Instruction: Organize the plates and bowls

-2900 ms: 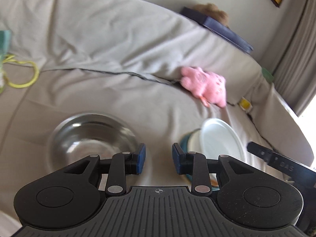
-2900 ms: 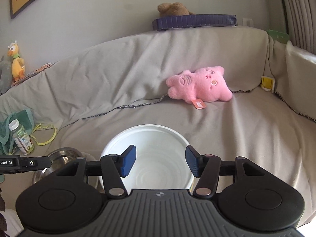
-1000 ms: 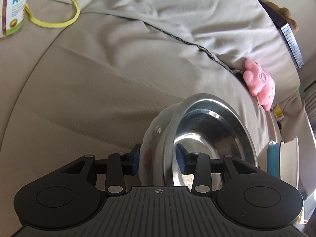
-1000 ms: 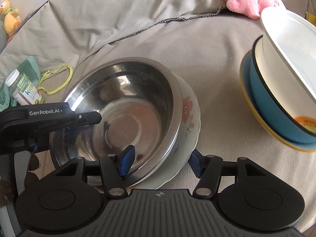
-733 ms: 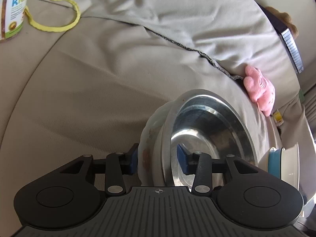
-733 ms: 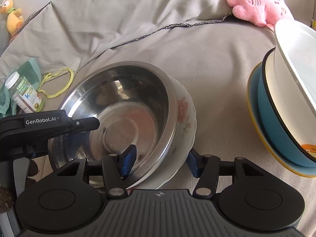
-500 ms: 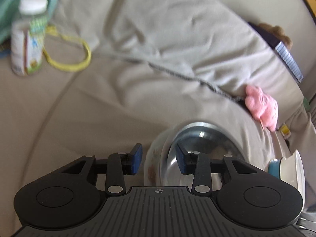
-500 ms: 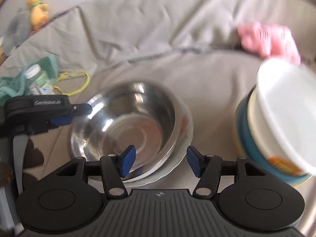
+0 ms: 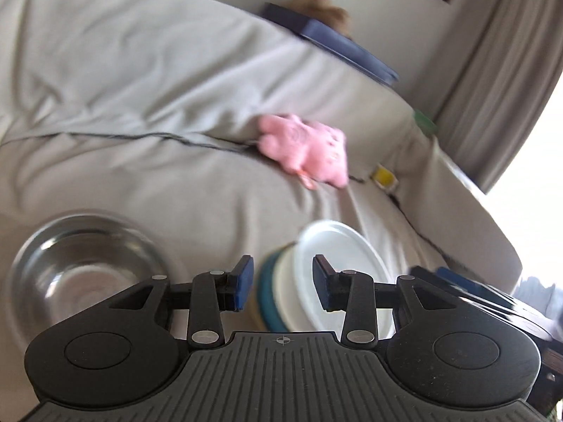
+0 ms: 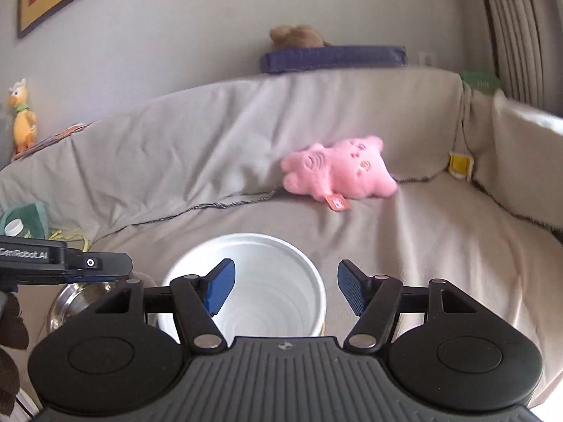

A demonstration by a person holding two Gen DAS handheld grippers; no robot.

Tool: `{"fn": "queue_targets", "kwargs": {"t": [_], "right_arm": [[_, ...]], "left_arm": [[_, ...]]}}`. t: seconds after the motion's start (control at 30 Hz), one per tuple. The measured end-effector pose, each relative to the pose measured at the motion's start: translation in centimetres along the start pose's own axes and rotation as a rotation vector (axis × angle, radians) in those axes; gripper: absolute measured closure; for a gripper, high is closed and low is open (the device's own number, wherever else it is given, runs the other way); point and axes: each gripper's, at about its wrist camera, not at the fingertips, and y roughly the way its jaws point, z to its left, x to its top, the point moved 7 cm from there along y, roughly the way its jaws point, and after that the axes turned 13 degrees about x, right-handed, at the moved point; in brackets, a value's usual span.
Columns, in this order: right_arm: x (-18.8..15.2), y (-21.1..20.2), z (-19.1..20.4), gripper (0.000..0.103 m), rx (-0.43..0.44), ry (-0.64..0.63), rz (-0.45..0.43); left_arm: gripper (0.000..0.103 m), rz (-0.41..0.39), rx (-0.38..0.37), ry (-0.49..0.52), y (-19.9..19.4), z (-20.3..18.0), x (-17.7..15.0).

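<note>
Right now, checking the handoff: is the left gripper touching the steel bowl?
Apart. The left wrist view shows the left gripper open with empty pads, and the steel bowl resting on the sofa beyond it.

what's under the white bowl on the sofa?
In the left wrist view the white bowl sits tilted in a cream bowl, itself in a teal-blue bowl. Anything beneath those is hidden by the left gripper.

Your steel bowl (image 10: 75,299) sits mostly hidden behind the left gripper (image 10: 67,263); left wrist view is motion-blurred throughout.
</note>
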Motion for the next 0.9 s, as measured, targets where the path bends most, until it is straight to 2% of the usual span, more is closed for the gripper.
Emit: {"fn": "queue_targets", "kwargs": {"t": [0.07,0.2,0.37,0.5,0.7,0.83,0.9], "right_arm": [[-0.7,1.6,-1.8,0.038,0.017,0.058,0.021],[-3.2,5.6,-3.7,0.039,0.092,0.18,0.093],[-5.1,8.4,-4.3,0.042,0.146,0.235,0.147],[-5.9,9.1,-4.6,0.045,0.176,0.246,0.158],[-6.3,9.5,-5.5,0.049,0.241,0.278,0.132],[-6.8,10.0,-6.0,0.061,0.278,0.311,0.152],[-7.1,10.1,-6.5,0.063,0.292,0.343,0.159]], "left_arm": [[0.063,-0.004,0.027,0.061,0.7,-2.2,-0.2],[0.063,-0.015,0.151,0.142,2.6,-3.9,-0.5],[0.063,0.016,0.237,0.147,4.4,-3.6,-0.9],[0.063,0.075,0.27,0.151,5.3,-3.3,-1.8],[0.063,0.238,0.28,0.166,6.8,-3.3,-2.3],[0.063,0.267,0.309,0.142,7.6,-3.0,-1.6],[0.059,0.293,0.314,0.137,8.2,-3.1,-1.6]]}}
